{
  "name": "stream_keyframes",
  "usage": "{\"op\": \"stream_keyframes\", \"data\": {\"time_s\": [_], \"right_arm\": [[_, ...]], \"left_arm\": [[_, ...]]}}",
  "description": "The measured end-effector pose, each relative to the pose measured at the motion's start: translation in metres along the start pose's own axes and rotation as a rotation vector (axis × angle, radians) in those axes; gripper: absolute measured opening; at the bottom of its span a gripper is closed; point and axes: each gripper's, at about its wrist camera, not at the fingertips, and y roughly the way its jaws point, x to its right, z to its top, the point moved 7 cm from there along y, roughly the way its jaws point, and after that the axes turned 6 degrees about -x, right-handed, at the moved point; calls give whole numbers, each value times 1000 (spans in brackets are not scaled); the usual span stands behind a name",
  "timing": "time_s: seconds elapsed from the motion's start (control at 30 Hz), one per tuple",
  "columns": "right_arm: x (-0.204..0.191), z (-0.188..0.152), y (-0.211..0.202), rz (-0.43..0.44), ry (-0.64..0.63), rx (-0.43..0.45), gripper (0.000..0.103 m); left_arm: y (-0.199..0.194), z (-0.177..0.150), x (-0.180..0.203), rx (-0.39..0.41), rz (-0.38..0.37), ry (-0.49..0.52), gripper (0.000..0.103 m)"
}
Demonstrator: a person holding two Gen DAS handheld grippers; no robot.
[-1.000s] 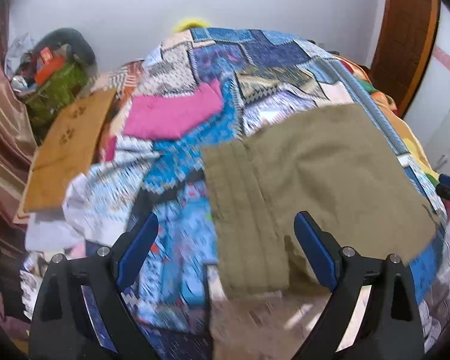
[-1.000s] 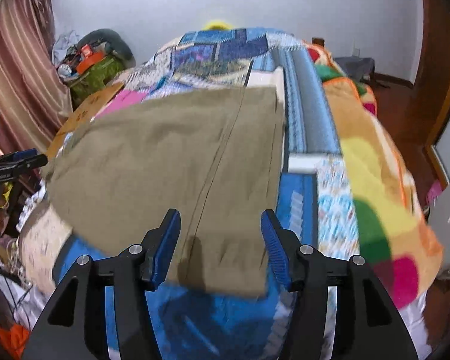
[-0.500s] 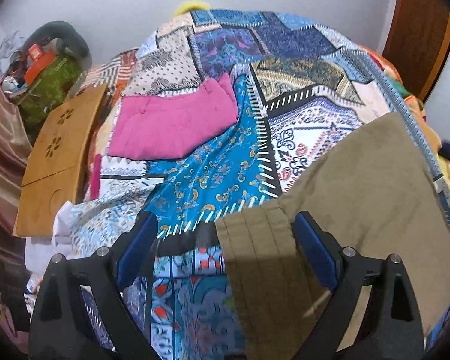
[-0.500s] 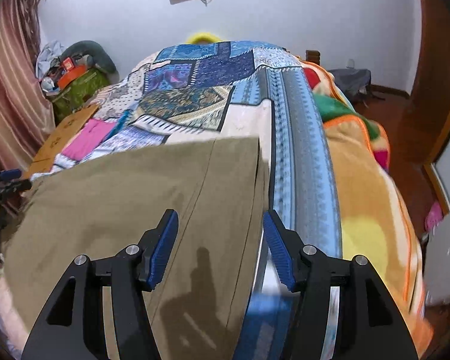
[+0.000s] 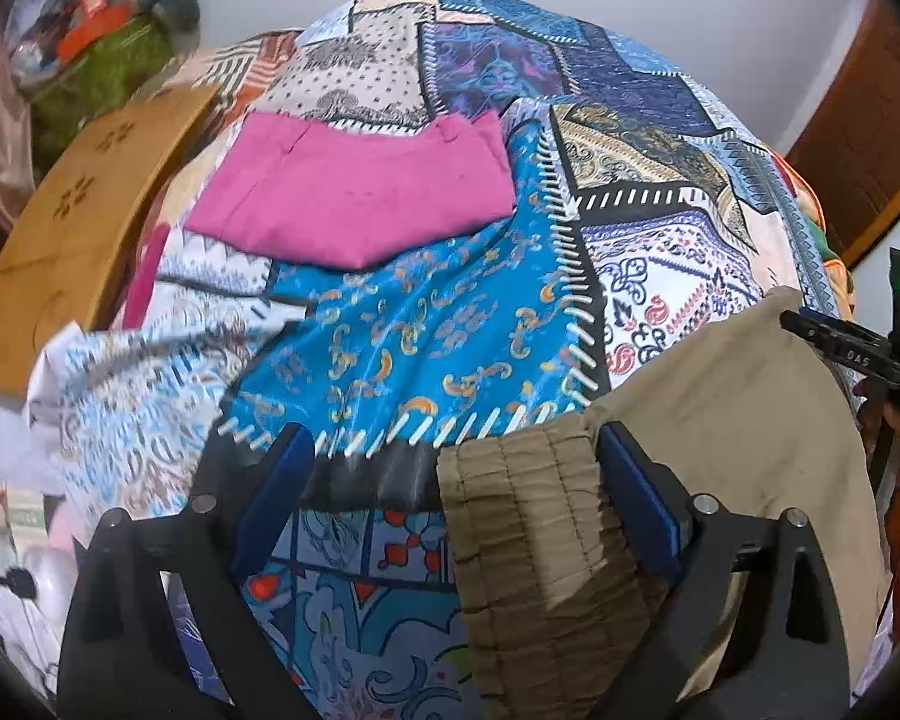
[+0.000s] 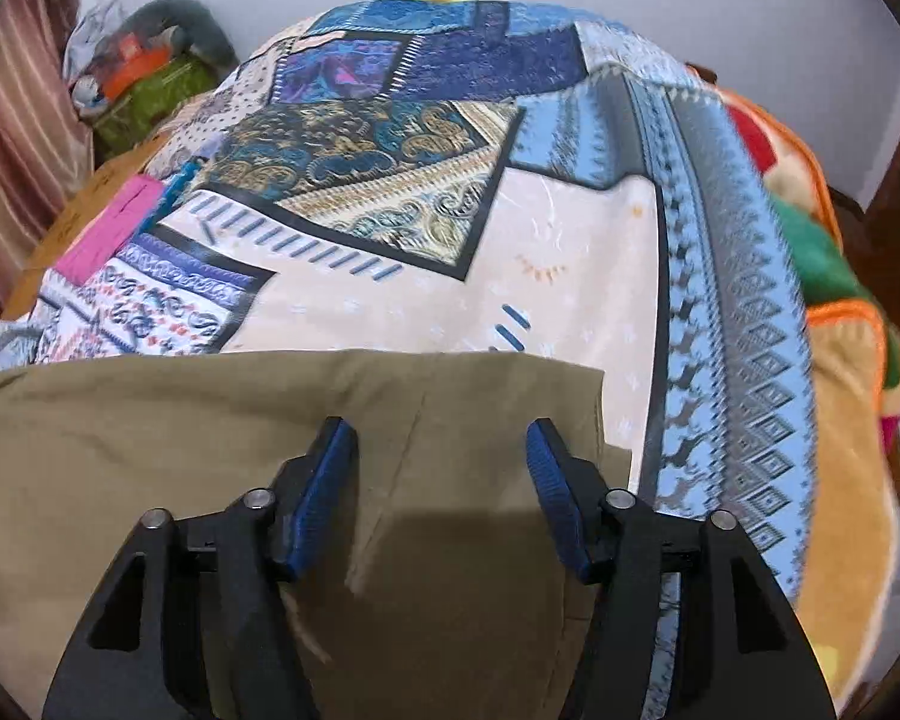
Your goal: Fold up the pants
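The olive-khaki pants (image 5: pixel 726 432) lie flat on the patchwork bedspread (image 5: pixel 426 336). Their gathered elastic waistband (image 5: pixel 528 516) sits between the fingers of my left gripper (image 5: pixel 453 468), which is open and low over it. In the right wrist view the pants (image 6: pixel 210 438) fill the lower half, their far edge straight across the bed. My right gripper (image 6: pixel 441 462) is open just above the cloth, astride a seam. The other gripper's body (image 5: pixel 852 354) shows at the right edge of the left wrist view.
A folded pink garment (image 5: pixel 354 198) lies on the bed beyond the pants. A wooden board (image 5: pixel 84 222) leans at the left, with a pile of bags (image 5: pixel 102 42) behind it. An orange and green blanket (image 6: pixel 834 276) drapes the bed's right side.
Both grippers have come down and forward towards the pants. The waistband now lies between the left fingers, and the cloth fills more of the right view. Both stay open.
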Motion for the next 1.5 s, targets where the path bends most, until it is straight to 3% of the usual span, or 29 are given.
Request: {"op": "stream_keyframes", "data": {"time_s": [0.2, 0.33, 0.47, 0.67, 0.73, 0.77, 0.83, 0.97, 1.03, 1.23, 1.5], "right_arm": [[-1, -8, -20, -27, 50, -43, 57], [-27, -9, -56, 65, 31, 2, 58], [-70, -12, -81, 143, -34, 31, 58], [-124, -32, -66, 225, -103, -60, 62], [-132, -51, -52, 202, -134, -118, 63], [-132, -53, -53, 177, -151, -103, 63], [-135, -66, -61, 125, -203, -90, 64], [-130, -89, -77, 111, -215, -95, 64], [-125, -99, -83, 91, -212, -83, 69], [-104, -122, -104, 75, -139, -56, 70], [-79, -163, -127, -2, -97, -34, 75]], "left_arm": [[-21, 2, 4, 8, 46, 36, 96], [-53, 8, 17, 79, 69, 97, 96], [-72, 6, 39, 110, 32, 152, 96], [-50, -15, 70, 29, -3, 222, 96], [-35, -30, 75, -27, 6, 244, 96], [-30, -36, 76, -42, 18, 252, 96], [-31, -46, 75, -16, 27, 251, 96], [-39, -55, 68, -22, 9, 210, 96], [-44, -61, 65, -22, 9, 195, 96], [-60, -83, 54, -6, 86, 194, 96], [-76, -105, 36, 17, 60, 106, 97]]}}
